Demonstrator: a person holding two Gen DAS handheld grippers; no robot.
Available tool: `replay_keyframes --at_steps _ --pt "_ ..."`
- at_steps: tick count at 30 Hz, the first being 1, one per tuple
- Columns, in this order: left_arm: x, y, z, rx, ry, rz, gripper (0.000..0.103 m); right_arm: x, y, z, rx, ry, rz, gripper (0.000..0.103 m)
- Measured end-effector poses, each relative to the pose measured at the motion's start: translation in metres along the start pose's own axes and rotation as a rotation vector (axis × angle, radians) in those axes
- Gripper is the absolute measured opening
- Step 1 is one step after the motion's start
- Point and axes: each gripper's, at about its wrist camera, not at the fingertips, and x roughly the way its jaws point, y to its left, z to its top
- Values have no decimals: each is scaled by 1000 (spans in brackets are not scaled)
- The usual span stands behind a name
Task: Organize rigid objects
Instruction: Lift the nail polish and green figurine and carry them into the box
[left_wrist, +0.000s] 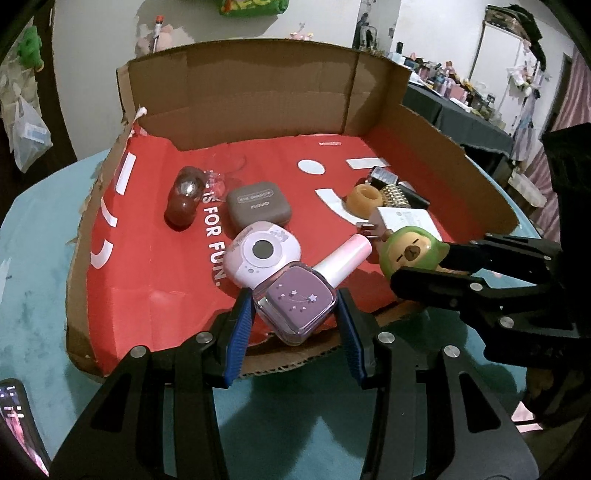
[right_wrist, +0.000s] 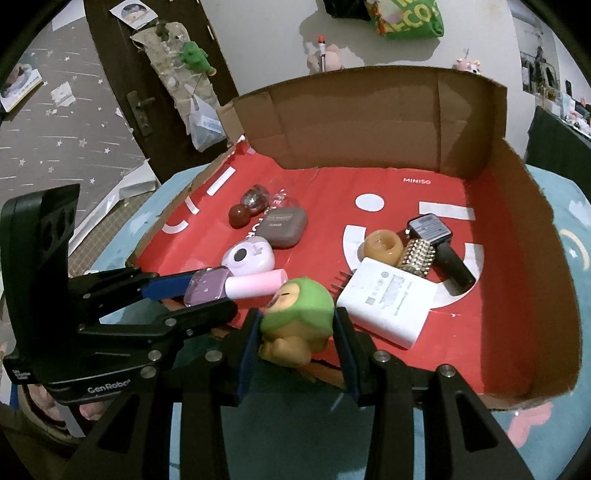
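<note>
Left wrist view: the left hand-held gripper (left_wrist: 295, 315) pinches the purple bottle (left_wrist: 301, 308) by its square glass body, blue pads on either flat side. The bottle's long axis runs from the grip toward about 1 o'clock, its pale pink cap (left_wrist: 345, 260) just beside the lilac toy camera (left_wrist: 260, 253). It hangs over the near edge of the red-lined cardboard tray (left_wrist: 147, 280). At 3 o'clock the right hand-held gripper (left_wrist: 417, 264) clamps the green-hooded figurine (left_wrist: 408, 254).

Right wrist view: the right hand-held gripper (right_wrist: 297, 325) grips the figurine (right_wrist: 299, 314) across its rounded head, tan body below, at the tray's (right_wrist: 535, 295) near edge. The white box (right_wrist: 388, 299) lies just beside it toward 2 o'clock. The left hand-held gripper (right_wrist: 207, 291), at 9 o'clock, holds the bottle (right_wrist: 208, 288) with the cap (right_wrist: 256, 286) pointing toward 3 o'clock, nearly touching the figurine; setting either down probably calls for parting them first.
</note>
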Motion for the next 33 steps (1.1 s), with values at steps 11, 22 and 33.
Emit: replay_keyframes --at_steps 11,22,33 --pt "5 1 3 -5 11 -23 42 15 -4 1 15 41 26 42" --pt "12 1 9 -3 18 -10 42 21 -11 2 26 54 6 42" --pt "30 16 13 -50 42 38 42 17 -29 3 48 33 -90 42"
